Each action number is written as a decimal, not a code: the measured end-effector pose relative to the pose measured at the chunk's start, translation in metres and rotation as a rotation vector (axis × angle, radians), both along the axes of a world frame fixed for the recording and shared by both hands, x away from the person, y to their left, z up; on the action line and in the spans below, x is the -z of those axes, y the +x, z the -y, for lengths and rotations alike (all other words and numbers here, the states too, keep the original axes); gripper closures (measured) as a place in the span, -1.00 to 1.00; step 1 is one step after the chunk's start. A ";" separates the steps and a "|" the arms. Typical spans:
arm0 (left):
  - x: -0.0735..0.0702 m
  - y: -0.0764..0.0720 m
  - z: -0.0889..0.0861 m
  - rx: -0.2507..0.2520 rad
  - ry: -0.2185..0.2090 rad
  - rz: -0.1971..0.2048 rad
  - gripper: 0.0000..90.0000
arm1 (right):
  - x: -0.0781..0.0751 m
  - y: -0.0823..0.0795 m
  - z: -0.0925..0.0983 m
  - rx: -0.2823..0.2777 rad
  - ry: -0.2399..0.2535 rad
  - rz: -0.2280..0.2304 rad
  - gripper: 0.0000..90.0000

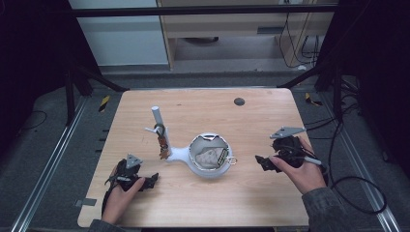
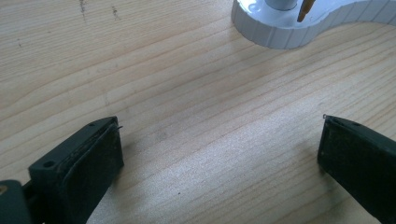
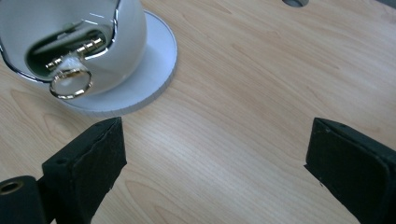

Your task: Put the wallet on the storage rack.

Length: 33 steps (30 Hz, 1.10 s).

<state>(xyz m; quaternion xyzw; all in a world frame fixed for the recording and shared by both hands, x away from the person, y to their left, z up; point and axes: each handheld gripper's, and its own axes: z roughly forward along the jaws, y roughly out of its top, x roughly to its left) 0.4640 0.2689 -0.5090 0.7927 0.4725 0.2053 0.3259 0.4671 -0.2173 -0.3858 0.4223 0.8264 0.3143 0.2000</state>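
Observation:
A white jewellery stand lies at the table's middle: a bowl (image 1: pixel 208 175) joined to an upright post (image 1: pixel 156 116) with brown trinkets (image 1: pixel 163 143) hanging from its arm. A gold ring (image 1: pixel 232 161) hangs on the bowl's right rim, with gold pieces and pale cloth inside. My left gripper (image 1: pixel 152 180) rests open at the front left, short of the stand's base (image 2: pixel 280 32), nothing between its jaws (image 2: pixel 219 149). My right gripper (image 1: pixel 261 162) stands open just right of the bowl (image 3: pixel 126 42), facing the ring (image 3: pixel 71 84), with bare wood between its jaws (image 3: pixel 215 158).
A small dark round mark (image 1: pixel 239 101) sits near the table's far edge. Cables (image 1: pixel 358 193) trail off the right side of the table. Black frame bars (image 1: pixel 203 10) and rails surround the wooden table (image 1: pixel 270 203).

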 end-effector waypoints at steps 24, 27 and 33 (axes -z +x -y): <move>0.000 0.000 0.000 0.001 0.002 0.000 -1.00 | 0.054 -0.005 0.034 0.123 0.055 -0.067 -0.88; 0.000 0.000 0.000 0.001 0.000 0.000 -1.00 | 0.060 -0.004 0.035 0.125 0.052 -0.080 -0.88; 0.000 0.000 0.000 0.000 0.000 0.000 -1.00 | 0.072 -0.003 0.035 0.134 0.051 -0.095 -0.87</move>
